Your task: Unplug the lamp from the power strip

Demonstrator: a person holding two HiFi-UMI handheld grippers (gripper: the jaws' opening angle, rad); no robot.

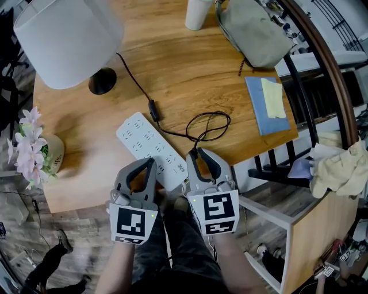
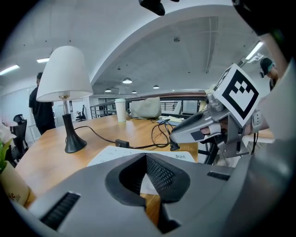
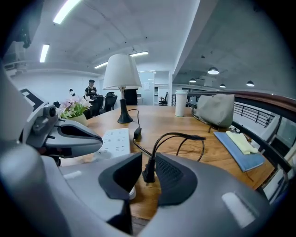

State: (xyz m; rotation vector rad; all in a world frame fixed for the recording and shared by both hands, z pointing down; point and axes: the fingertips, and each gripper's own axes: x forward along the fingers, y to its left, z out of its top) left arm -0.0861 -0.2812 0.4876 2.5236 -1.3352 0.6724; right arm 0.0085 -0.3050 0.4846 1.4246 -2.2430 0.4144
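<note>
The white-shaded lamp [image 1: 66,40] stands on a black base at the table's back left. Its black cord [image 1: 138,86] runs past an inline switch and loops to a black plug [image 3: 148,172]. The plug is out of the white power strip [image 1: 146,143], just right of the strip's near end. It sits between the fingers of my right gripper [image 1: 195,155], which is open: the plug lies against one pad with a gap to the other. My left gripper [image 1: 151,163] is shut on nothing, with its tips over the strip's near end; contact is unclear.
A pot of pale flowers [image 1: 31,149] stands at the left edge. A white cup [image 1: 196,12], a grey pouch [image 1: 253,28] and a blue notebook with a yellow pad [image 1: 267,103] lie at the back right. A black chair [image 1: 299,115] and a low cabinet are on the right.
</note>
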